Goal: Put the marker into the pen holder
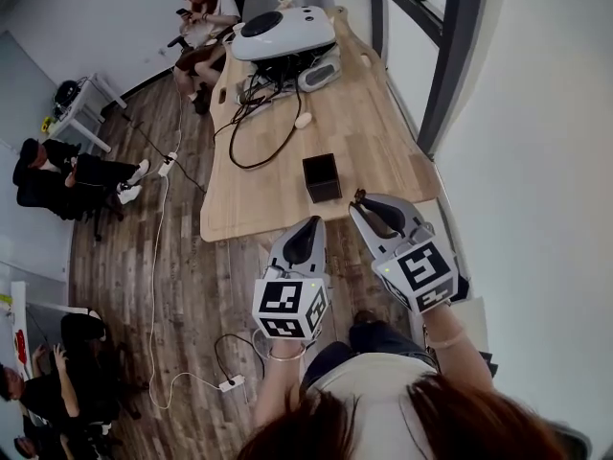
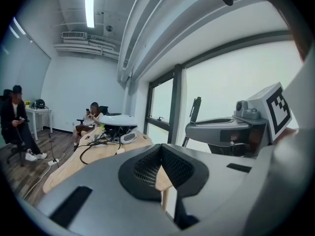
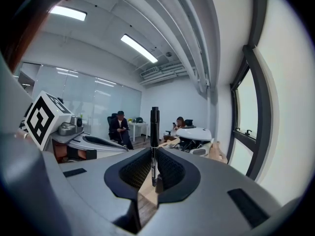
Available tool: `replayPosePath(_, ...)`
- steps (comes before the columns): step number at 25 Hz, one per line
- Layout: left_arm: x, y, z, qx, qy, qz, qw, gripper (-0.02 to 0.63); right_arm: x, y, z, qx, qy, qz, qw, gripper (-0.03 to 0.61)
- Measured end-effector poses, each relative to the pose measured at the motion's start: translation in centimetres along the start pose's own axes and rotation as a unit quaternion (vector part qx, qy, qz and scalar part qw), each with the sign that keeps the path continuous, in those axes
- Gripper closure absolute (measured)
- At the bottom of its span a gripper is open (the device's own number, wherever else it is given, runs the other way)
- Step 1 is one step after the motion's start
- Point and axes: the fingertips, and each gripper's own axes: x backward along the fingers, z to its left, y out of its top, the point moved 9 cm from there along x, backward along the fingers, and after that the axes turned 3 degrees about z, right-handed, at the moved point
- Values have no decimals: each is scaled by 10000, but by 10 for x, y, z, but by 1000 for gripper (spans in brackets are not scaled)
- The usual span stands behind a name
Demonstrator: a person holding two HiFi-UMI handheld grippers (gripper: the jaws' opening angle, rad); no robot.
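right gripper [image 3: 153, 173]: pinching marker [image 3: 154, 132] upright | left gripper [image 2: 160, 168]: closed on nothing | pen holder [image 1: 322, 176]: on table [image 1: 374, 142], well apart

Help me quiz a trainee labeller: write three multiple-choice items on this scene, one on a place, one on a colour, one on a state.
1. Where does the pen holder stand?
A. on the floor
B. on the wooden table
C. on a chair
2. What colour is the marker?
A. red
B. black
C. yellow
3. How is the left claw?
A. shut on the marker
B. wide open
C. shut, empty
Key: 1 B, it sits by the table's near edge. 2 B, its black barrel stands upright in the right claw. 3 C, its jaws meet with nothing between.
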Motion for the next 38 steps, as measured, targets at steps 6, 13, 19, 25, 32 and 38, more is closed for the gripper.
replayPosePath(6,-9,2,9,67,164,80,9998,595,-20,1,-12,1,169,19,9999,514)
replayPosePath(13,-17,-2,23,90,202,148,9996,595,-42,-1,-18,23,209,52,9998,514)
replayPosePath(19,-33,1,44,59,102,197,9997,595,-68,2,-23,-14,140,126,9998,514)
replayPosePath(25,-48,4,67,46,9,234,9997,595,-95,3,-28,-40,70,227,9997,514)
replayPosePath(32,-63,7,91,65,-71,289,9995,595,-128,3,-35,40,34,385,9992,514)
replayPosePath(38,-73,5,108,89,-121,366,9992,595,-155,-3,-40,164,25,590,9981,514)
